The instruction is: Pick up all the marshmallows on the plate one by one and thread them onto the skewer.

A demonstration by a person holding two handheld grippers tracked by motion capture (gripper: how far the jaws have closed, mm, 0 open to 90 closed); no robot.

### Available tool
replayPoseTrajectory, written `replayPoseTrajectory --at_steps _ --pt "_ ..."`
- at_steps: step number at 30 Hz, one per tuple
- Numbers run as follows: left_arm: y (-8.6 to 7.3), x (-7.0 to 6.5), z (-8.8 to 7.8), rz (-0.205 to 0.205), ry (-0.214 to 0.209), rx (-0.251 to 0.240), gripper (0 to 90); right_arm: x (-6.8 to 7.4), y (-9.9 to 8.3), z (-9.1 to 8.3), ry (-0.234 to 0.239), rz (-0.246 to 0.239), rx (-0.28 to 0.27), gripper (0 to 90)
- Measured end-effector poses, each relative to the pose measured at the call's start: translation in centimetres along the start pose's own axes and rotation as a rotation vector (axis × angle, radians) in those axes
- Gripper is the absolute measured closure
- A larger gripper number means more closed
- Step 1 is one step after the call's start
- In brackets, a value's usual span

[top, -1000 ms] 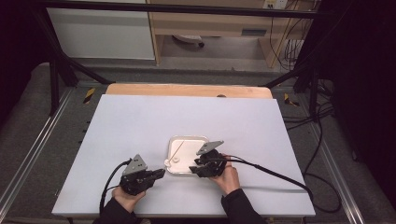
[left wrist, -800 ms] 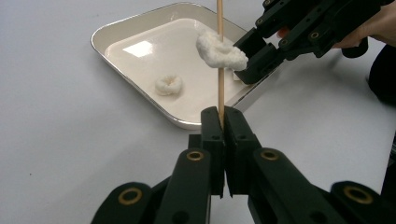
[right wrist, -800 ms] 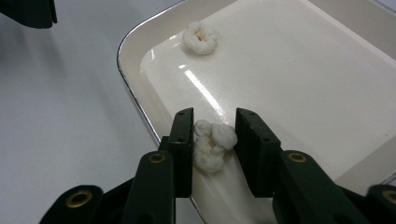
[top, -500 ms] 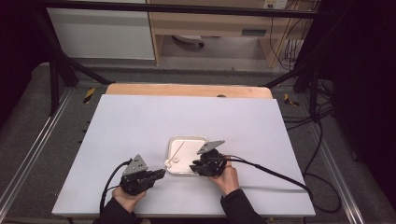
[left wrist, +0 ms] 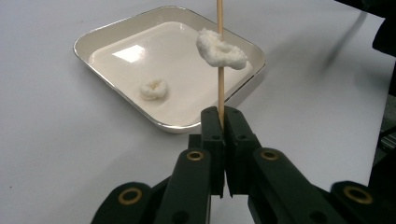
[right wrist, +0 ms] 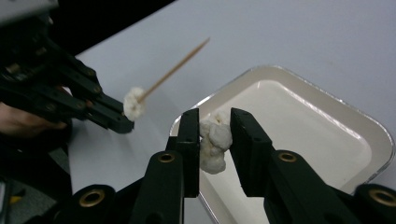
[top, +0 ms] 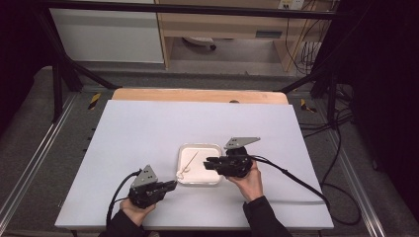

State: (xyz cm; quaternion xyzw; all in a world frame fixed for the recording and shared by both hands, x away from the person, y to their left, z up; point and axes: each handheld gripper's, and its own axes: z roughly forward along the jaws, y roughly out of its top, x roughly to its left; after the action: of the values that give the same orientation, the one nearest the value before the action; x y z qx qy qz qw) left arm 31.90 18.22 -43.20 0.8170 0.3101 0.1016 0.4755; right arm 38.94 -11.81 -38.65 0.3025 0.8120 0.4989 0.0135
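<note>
1. Now the left gripper (left wrist: 223, 122) has its jaws pressed together on the lower end of a thin wooden skewer (left wrist: 220, 70), which stands up between them in the left gripper view.
2. One white puff (left wrist: 220, 47) is threaded on the skewer, part way up, apart from the jaws.
3. Behind it sits a shallow white tray (left wrist: 112, 32) on the pale table (left wrist: 56, 140), with another puff (left wrist: 153, 88) lying loose on the tray floor.
4. The right gripper (right wrist: 214, 140) is clamped narrowly on a third puff (right wrist: 214, 144); its jaws have just been closing, and the puff sits squeezed between the two pads.
5. In the right gripper view this held puff hangs above the near corner of the tray (right wrist: 327, 112), clear of its floor.
6. From above, the left gripper (top: 168, 186) is just off the tray's near left corner, and its skewer (top: 190, 161) slants over the tray (top: 200, 180).
7. The right gripper (top: 210, 163) reaches in from the tray's right edge, facing the skewer tip but apart from it.
8. Both hands come in from the near table edge, each trailing a black cable (top: 296, 180).
</note>
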Motion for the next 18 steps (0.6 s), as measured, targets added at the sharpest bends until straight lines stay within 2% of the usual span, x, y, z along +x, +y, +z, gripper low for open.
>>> replayPoseTrajectory --at_steps 5,9,13,18 --pt "0.0 -0.3 0.1 0.021 -0.011 -0.012 87.4 -0.3 0.9 -1.9 0.043 0.04 -0.102 73.9" --pt "0.0 -0.6 0.1 0.041 -0.021 -0.02 87.4 -0.4 1.6 -2.5 0.099 0.076 -0.175 73.9" --pt "0.0 -0.9 0.1 0.053 -0.024 -0.03 87.4 -0.8 2.0 -2.4 0.132 0.116 -0.213 74.0" --pt "0.1 -1.0 0.0 0.06 -0.028 -0.043 87.4 -1.1 2.0 -1.9 0.165 0.149 -0.219 73.9"
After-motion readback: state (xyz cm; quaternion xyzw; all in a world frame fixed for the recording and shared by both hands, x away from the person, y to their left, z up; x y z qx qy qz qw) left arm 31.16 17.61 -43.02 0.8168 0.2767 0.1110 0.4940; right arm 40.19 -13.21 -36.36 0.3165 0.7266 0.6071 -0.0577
